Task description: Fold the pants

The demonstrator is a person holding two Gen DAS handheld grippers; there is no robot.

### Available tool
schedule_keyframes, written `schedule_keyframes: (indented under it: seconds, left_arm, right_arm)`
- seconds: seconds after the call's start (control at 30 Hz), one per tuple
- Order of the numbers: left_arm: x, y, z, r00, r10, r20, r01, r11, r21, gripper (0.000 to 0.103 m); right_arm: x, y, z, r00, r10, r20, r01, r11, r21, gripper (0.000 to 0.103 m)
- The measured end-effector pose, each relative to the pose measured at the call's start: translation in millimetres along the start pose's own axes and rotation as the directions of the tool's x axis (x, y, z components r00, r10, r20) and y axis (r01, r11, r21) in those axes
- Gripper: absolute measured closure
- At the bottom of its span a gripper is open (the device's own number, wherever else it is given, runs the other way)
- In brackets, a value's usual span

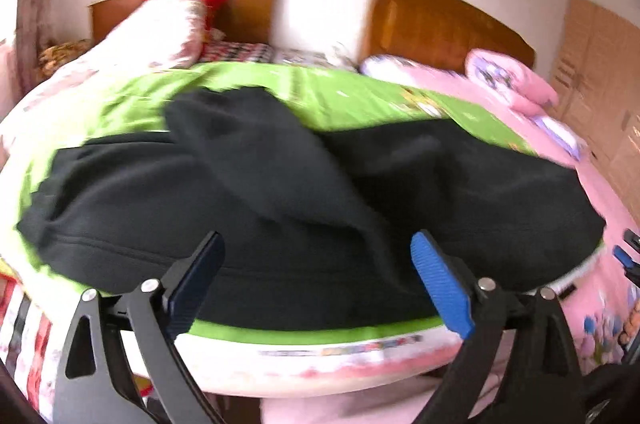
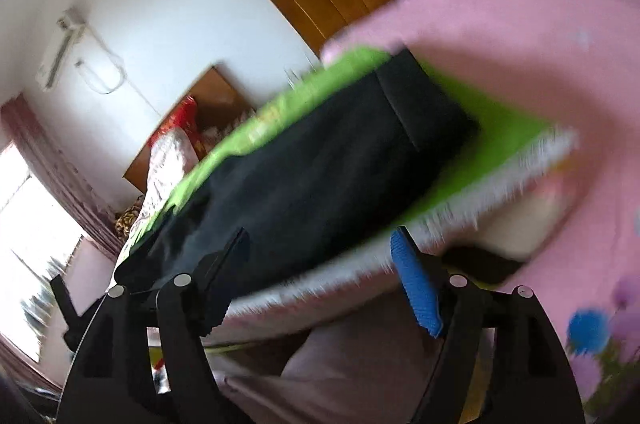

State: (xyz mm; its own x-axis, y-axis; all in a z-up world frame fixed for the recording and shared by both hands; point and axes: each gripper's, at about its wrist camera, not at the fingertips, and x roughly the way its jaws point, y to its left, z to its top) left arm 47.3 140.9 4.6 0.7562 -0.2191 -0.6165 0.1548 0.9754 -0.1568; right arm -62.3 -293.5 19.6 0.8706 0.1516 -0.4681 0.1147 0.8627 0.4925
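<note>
My left gripper (image 1: 316, 280) and right gripper (image 2: 320, 272) have both fingers spread, holding nothing. The black pants (image 1: 280, 192) lie on the bed (image 1: 320, 338), maybe folded once; it's blurry. More folds left.

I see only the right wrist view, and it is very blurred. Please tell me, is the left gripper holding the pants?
Observer: No. The left gripper is open. Its pads are spread wide above the black pants and pinch no cloth.
Operator: Thank you. Do the pants lie flat on the mat?
Observer: Not fully. One leg lies folded diagonally over the rest and makes a raised ridge.
</note>
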Motion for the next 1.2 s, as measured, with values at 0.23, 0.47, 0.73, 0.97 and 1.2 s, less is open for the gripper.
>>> schedule_keyframes:
  seconds: [0.23,0.47,0.73,0.97,1.2]
  left_arm:
    - [-19.4,124.7,11.4,0.971,0.235,-0.042,-0.236,0.922,-0.306,0.005]
    - [-54.0,238.6,-28.2,0.98,0.201,-0.006,-0.154,0.732,-0.663,0.01]
    - [-30.0,262.1,-28.7,0.975,0.22,-0.024,-0.177,0.713,-0.679,0.016]
    - [-7.3,277.5,-29.8,0.963,0.258,-0.084,-0.243,0.683,-0.688,0.022]
    - [12.0,292.9,-28.3,0.956,0.27,-0.114,-0.27,0.66,-0.701,0.04]
  right_arm:
    - [84.3,139.3,18.4,0.957,0.237,-0.168,-0.276,0.923,-0.268,0.028]
    - [184.6,362.9,-12.9,0.786,0.355,-0.506,-0.617,0.491,-0.615,0.028]
    - [339.5,556.1,-88.6,0.646,0.059,-0.761,-0.76,0.141,-0.634,0.024]
    - [390.8,619.4,-171.0,0.612,-0.103,-0.785,-0.789,-0.009,-0.614,0.024]
    - [420.6,621.1,-206.2,0.53,-0.156,-0.834,-0.842,0.023,-0.539,0.051]
